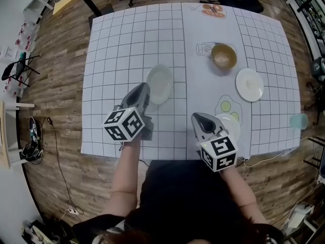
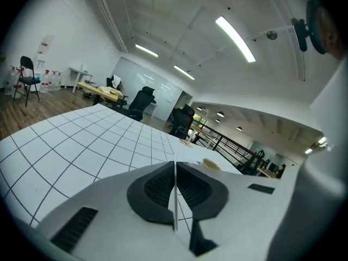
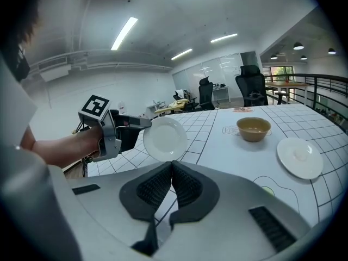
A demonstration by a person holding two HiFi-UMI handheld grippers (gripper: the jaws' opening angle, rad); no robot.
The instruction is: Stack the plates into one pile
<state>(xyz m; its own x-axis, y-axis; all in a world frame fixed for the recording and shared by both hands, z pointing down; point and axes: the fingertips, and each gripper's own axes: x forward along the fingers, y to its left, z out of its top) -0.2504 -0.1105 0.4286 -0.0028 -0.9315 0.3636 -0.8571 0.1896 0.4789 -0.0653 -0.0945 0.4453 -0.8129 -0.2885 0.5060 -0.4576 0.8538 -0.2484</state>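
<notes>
Left gripper [image 1: 143, 94] jaws pinch the rim of a white plate [image 1: 160, 84], lifted off the table [image 1: 117, 50], centre-left in head view. Right gripper [image 1: 203, 122] jaws pressed together, empty, beside second plate [image 1: 232, 127] lower right. Third plate [image 1: 249, 84] and bowl [image 1: 224, 56] upper right.

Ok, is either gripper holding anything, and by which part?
The left gripper pinches a white plate by its rim. The right gripper is shut, holding nothing.

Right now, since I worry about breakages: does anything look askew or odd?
Only the plate in the left hand-held gripper: it is pinched by its rim, off the table and tilted rather than level. Nothing looks spilled or broken.
</notes>
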